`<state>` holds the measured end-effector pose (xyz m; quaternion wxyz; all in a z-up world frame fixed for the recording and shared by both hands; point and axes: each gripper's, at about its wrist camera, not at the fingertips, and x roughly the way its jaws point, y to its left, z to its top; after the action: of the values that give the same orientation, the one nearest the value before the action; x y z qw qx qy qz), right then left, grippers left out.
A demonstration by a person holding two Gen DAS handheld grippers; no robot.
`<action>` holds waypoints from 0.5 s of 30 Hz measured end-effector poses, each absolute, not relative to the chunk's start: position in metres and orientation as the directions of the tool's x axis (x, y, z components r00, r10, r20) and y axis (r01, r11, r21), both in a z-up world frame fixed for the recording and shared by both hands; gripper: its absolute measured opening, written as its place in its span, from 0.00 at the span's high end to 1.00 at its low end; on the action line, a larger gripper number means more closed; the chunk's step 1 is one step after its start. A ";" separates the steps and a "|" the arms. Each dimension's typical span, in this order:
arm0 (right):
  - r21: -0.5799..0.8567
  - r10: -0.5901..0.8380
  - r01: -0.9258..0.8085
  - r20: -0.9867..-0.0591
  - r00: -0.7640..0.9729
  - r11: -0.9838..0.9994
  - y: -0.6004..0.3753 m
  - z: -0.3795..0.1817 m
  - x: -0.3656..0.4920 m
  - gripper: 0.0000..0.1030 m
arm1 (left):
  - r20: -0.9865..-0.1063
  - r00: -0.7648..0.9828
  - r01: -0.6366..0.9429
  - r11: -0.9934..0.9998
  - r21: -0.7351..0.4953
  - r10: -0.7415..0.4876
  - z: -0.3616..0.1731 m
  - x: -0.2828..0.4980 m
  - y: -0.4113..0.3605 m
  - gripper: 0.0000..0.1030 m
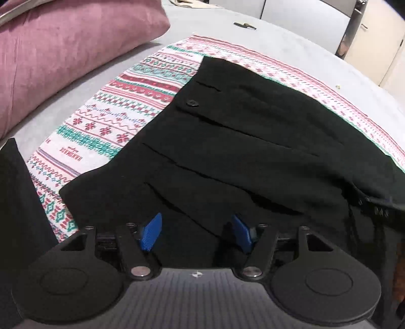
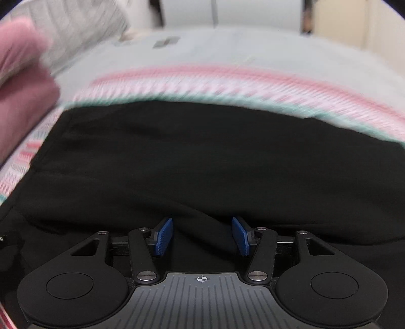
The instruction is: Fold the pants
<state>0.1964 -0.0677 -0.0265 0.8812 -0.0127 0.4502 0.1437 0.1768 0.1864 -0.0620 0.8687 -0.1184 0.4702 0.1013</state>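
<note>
Both our left gripper (image 1: 197,234) and right gripper (image 2: 202,236) hung with jaws apart over the black pants (image 1: 227,141), clamping nothing, the garment lying on a patterned cloth (image 1: 121,111) over the grey bed (image 1: 83,83). We judged the fabric light, limp and wrinkle-prone, best pinched at a hem or waistband corner. We saw no containers.

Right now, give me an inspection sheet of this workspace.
Surface: grey bed, patterned cloth spread on it.
Job's things: black pants flat on the cloth, button up.
Clutter: pink pillow at the left; small dark object far on the bed.
Grippers: left gripper and right gripper open over the pants, blue fingers gripping nothing.
Cables: nothing seen.
Surroundings: pale cabinets behind.
</note>
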 end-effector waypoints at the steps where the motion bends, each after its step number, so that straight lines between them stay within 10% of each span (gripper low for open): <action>1: 0.055 0.219 -0.291 -0.792 0.570 0.955 -0.053 -0.024 0.198 0.43 | -0.843 0.535 -0.293 0.948 -0.121 0.058 -0.062 0.176 0.189 0.14; 15: 0.020 0.290 -0.630 -0.899 0.329 0.776 -0.003 0.020 0.247 0.36 | -0.849 0.526 -0.322 0.935 -0.147 0.048 -0.064 0.173 0.207 0.14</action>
<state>0.2475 -0.0032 0.0200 0.7974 -0.1693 0.5022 0.2887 0.1733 0.2073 -0.0636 0.8614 -0.1443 0.4751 0.1071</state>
